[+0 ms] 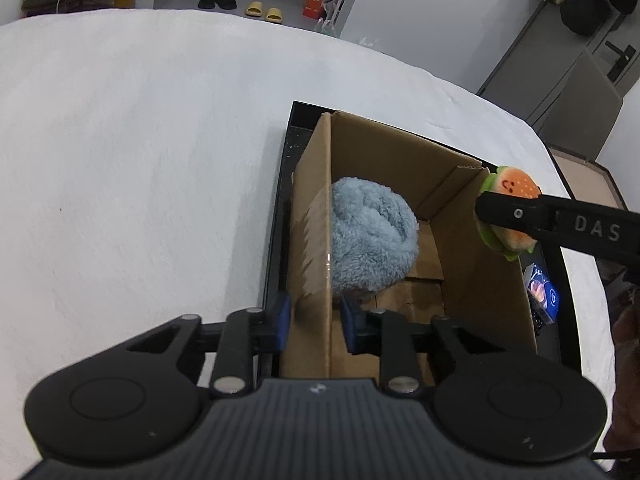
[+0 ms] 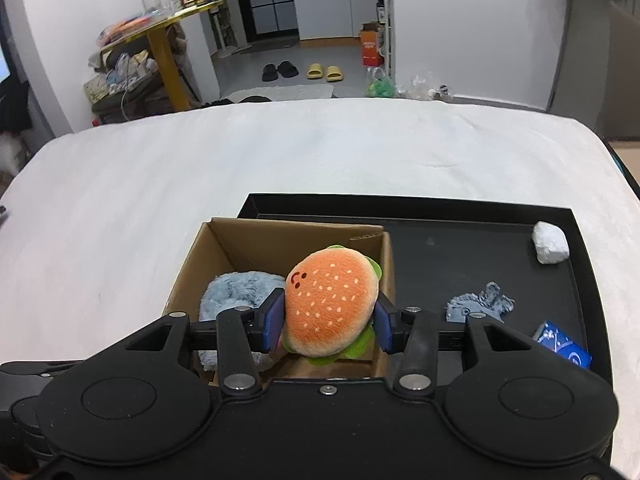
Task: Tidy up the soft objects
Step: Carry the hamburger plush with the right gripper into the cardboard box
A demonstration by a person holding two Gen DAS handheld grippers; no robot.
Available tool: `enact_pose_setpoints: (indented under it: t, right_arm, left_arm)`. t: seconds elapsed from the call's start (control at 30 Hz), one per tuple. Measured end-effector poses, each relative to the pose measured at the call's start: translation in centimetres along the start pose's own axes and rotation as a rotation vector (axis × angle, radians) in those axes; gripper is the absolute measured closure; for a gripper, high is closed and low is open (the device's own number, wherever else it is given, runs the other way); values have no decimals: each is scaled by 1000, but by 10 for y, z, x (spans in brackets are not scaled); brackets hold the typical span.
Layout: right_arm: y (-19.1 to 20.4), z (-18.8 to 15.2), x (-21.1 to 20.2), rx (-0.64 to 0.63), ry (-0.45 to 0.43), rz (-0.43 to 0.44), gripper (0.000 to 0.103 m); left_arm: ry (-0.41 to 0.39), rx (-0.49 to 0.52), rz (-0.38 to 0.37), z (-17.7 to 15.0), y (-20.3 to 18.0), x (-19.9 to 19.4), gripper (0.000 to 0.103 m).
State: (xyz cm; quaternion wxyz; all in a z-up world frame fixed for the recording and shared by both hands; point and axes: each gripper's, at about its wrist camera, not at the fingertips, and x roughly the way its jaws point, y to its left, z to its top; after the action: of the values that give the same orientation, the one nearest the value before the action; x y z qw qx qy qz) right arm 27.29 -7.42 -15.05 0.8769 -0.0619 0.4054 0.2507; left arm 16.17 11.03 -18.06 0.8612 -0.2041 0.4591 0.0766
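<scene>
My right gripper (image 2: 328, 320) is shut on a plush hamburger (image 2: 332, 300) and holds it over the right side of the open cardboard box (image 2: 224, 240). The hamburger also shows in the left wrist view (image 1: 510, 192) at the box's right rim. A fluffy blue plush (image 1: 372, 236) lies inside the box; it also shows in the right wrist view (image 2: 232, 292). My left gripper (image 1: 314, 324) straddles the box's left wall (image 1: 316, 200), a pad on each side, shut on it.
The box stands in a black tray (image 2: 480, 216) on a white-covered table (image 2: 200, 168). In the tray lie a white wad (image 2: 551, 243), a small grey-blue plush (image 2: 480, 302) and a blue packet (image 2: 564, 344).
</scene>
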Motion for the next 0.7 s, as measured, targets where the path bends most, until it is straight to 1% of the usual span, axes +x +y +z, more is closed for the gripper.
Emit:
enact_pose_setpoints:
  t: [0.13, 0.33, 0.47, 0.6, 0.7]
  right_arm:
    - [4, 4, 6, -14, -12, 13, 56]
    - [6, 4, 23, -37, 42, 12, 55]
    - [8, 5, 27, -74, 29, 1, 55]
    - [3, 8, 33, -73, 27, -18, 54]
    - [3, 9, 34, -76, 28, -3, 44]
  left_arm:
    - [5, -15, -10, 0, 2, 3, 80]
    - [0, -36, -21, 2, 8, 1, 80]
    - [-1, -50, -20, 1, 10, 0, 80]
    - [-14, -35, -23, -1, 5, -2, 80]
    - [-19, -33, -26, -3, 4, -6, 80]
